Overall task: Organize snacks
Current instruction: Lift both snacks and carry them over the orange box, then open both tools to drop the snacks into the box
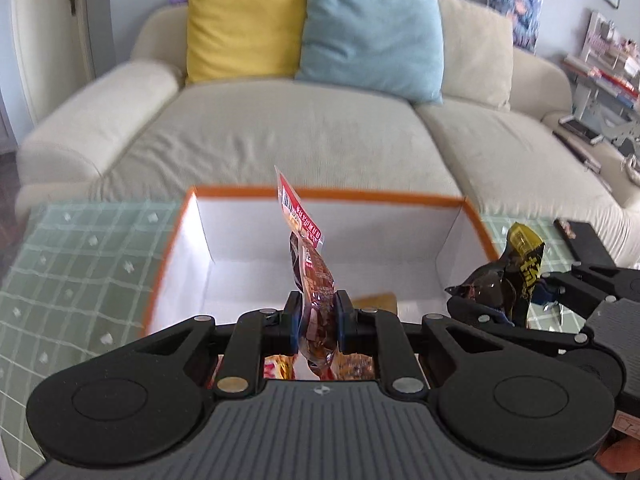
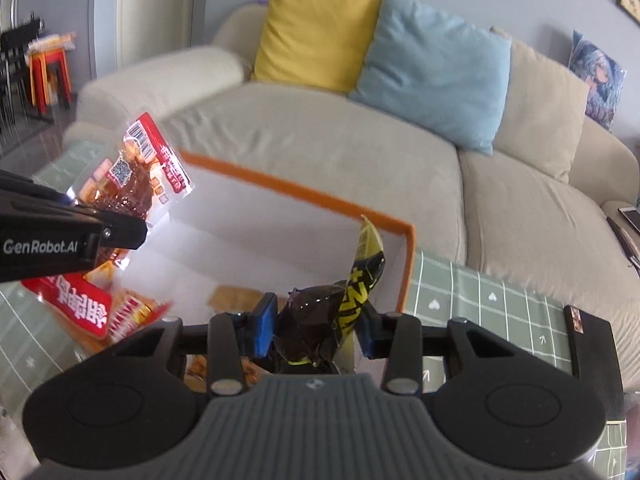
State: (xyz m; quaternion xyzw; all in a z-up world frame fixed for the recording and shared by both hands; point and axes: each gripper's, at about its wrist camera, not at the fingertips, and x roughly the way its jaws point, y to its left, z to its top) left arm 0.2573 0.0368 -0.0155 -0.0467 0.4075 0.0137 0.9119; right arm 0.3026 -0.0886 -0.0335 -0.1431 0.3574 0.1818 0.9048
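Now the left gripper (image 1: 318,316) pinches a red snack packet (image 1: 310,276) and the right gripper (image 2: 316,330) clamps a black-and-yellow packet (image 2: 352,292), both above the orange-rimmed box (image 1: 360,194).

Black left gripper (image 1: 318,316), blue pads (image 2: 266,322), silver screws, "GenRobot.AI" lettering, seemingly ribbed grey housing

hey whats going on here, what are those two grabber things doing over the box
A person is sorting snacks with a gripper in each hand. The left gripper is shut on a red snack packet, and the right gripper is shut on a black and yellow snack packet. Both packets hang over the open orange-rimmed white box on the green checked table. A few other packets already lie inside the box. Neither held packet has been let go yet.
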